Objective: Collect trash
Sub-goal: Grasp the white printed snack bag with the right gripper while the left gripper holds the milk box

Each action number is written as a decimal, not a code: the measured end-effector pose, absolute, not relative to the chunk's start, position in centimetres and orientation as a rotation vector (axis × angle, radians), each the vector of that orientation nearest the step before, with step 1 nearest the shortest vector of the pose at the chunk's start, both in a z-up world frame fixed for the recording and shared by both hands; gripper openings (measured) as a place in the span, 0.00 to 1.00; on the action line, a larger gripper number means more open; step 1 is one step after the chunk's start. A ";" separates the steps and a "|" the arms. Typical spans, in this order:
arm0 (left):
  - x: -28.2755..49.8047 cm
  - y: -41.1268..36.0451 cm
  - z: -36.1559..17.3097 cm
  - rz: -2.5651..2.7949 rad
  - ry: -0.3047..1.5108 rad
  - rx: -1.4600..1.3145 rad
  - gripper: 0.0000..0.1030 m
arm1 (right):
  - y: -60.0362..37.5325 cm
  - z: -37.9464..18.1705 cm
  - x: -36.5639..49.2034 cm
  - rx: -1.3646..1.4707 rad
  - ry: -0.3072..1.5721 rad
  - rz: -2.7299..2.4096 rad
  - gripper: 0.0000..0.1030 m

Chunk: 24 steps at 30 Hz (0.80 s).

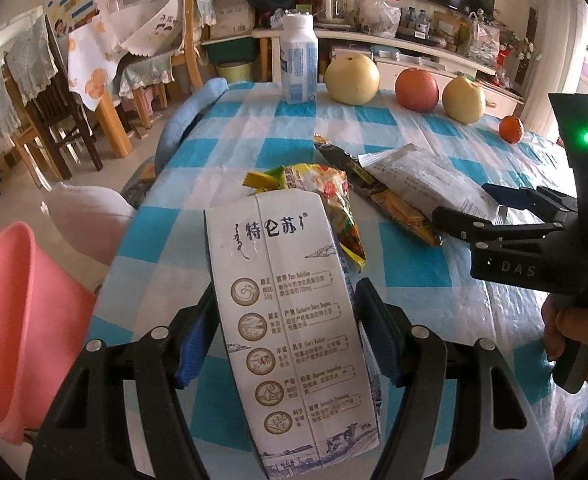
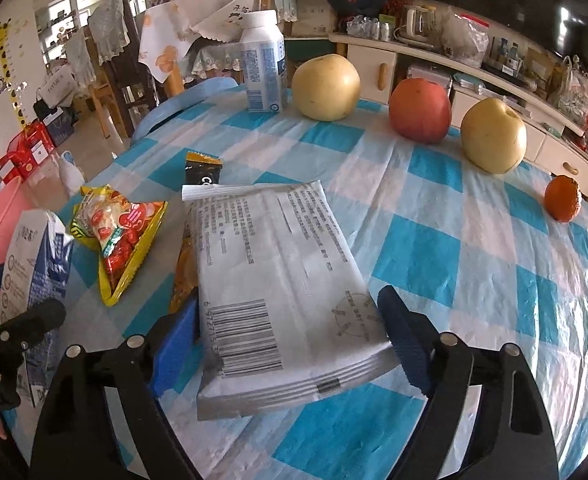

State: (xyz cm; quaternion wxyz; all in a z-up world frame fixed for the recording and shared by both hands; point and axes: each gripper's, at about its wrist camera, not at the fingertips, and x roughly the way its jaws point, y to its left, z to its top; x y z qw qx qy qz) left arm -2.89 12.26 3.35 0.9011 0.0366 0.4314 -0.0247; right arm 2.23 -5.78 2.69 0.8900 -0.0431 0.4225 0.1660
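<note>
On the checked blue-and-white surface (image 2: 434,240), the left tool (image 1: 285,320) grips a white milk carton (image 1: 289,320); the right tool (image 2: 289,332) straddles, jaws wide, a flat white foil packet (image 2: 277,280), which may slide away during closing.

Left gripper (image 1: 285,312) low over the checked table (image 1: 414,280), fingers closed against both sides of the milk carton (image 1: 289,320), blue pads (image 1: 191,344) pressed to its faces. Right gripper (image 2: 289,312) to the right of the carton, fingers spread either side of the white packet (image 2: 277,280), left pad touching its edge, right pad just beside it. Bare hand (image 1: 570,336) wrapped round the right gripper's handle
</note>
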 end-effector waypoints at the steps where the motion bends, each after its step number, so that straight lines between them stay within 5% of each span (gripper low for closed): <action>1: -3.0 12.4 3.4 -0.051 0.888 0.078 0.66 | -5.7 2.7 2.1 -0.093 0.875 0.342 0.81; 24: -4.2 15.2 4.9 -0.034 0.818 0.076 0.63 | -4.3 5.4 -2.8 -0.128 0.755 0.316 0.79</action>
